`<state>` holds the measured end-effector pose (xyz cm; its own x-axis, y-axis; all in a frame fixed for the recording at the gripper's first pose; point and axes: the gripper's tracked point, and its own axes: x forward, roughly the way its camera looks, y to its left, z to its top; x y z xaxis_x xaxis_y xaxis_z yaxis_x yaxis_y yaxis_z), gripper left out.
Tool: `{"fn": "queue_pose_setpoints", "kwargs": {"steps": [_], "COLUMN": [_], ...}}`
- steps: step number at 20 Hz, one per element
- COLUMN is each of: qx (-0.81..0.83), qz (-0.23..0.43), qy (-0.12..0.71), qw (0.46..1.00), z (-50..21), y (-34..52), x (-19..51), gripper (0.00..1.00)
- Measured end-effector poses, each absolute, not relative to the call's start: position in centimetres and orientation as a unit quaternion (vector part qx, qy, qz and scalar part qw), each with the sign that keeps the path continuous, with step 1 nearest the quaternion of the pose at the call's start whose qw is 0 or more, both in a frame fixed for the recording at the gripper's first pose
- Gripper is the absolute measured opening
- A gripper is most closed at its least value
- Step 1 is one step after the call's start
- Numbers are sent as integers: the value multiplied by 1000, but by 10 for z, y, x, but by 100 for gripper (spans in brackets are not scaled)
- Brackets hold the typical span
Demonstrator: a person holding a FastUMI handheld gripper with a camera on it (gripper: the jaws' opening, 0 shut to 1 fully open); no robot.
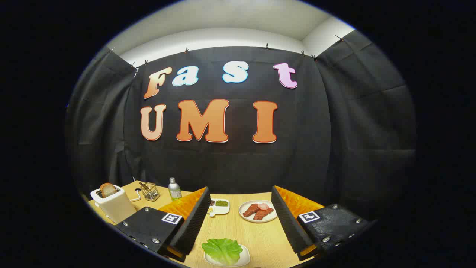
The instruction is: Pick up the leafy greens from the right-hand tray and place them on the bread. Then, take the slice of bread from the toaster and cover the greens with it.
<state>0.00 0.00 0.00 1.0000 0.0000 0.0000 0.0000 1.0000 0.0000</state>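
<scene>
The gripper [238,227] is hovering over the wooden table [260,238] with its 2 fingers spread wide apart, gripping nothing. The leafy greens [222,250] are lying on a small white tray [243,257] between the fingers, down near their base. Beyond the fingertips, a white plate [245,217] is carrying meat slices [258,212], and a divided dish [219,207] is sitting just beside the left fingertip. Farther off to the left, a slice of bread [108,189] is standing in the white toaster [113,204], with a wire basket [150,191] and a bottle [174,189] near it.
</scene>
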Motion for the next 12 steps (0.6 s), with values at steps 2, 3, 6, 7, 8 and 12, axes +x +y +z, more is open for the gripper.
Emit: {"fn": "queue_pose_setpoints", "kwargs": {"steps": [2,3,6,7,8,12], "qx": [6,20,46,38,27,11], "qz": [1,11,23,23,22,38], "qy": [-3,2,17,23,22,29], "qw": [1000,1000,999,999,999,999], "z": [2,0,-9,-12,-13,-18], "y": [4,12,25,27,30,46], "x": [-1,-2,1,1,3,3], "gripper": [98,98,98,98,98,98]}}
